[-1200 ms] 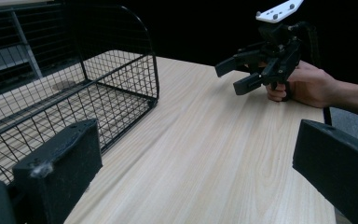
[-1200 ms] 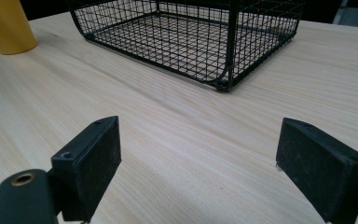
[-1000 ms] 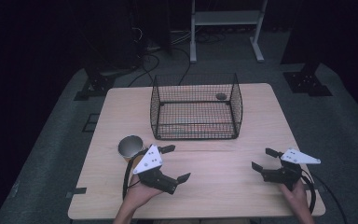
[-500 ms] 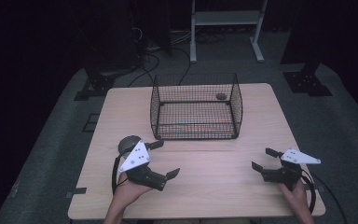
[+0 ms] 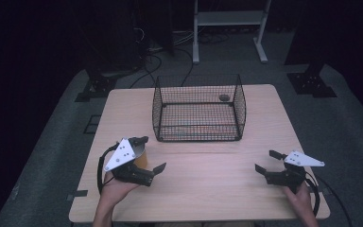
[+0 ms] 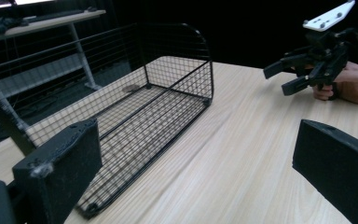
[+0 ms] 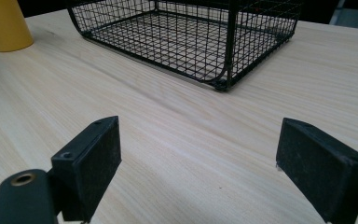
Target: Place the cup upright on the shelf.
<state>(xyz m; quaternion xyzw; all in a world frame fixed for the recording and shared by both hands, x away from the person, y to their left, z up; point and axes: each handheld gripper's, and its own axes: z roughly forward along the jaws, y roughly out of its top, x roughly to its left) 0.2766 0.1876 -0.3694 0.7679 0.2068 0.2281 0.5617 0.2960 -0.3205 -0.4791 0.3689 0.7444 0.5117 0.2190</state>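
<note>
A black wire basket (image 5: 197,124) stands on the far middle of the wooden table (image 5: 208,189). A small dark object (image 5: 224,98) lies at its back right. A yellow cup (image 5: 141,158) is at the front left, partly hidden under my left gripper's plate. My left gripper (image 5: 150,153) is open above the cup's place; its view shows the basket (image 6: 177,79) and bare wood between the jaws. My right gripper (image 5: 264,161) is open at the front right, low over the table, with nothing in it. Its view shows the cup (image 7: 4,23) far left and the basket (image 7: 233,28) ahead.
The other hand's gripper (image 6: 314,58) shows across the table in the left gripper view. Bare wood lies between the two grippers and in front of the basket. Off the table stand a white frame (image 5: 227,28), dark stands and floor cables.
My left gripper has moved left and now sits over the cup, covering most of it. The right gripper has stayed put.
</note>
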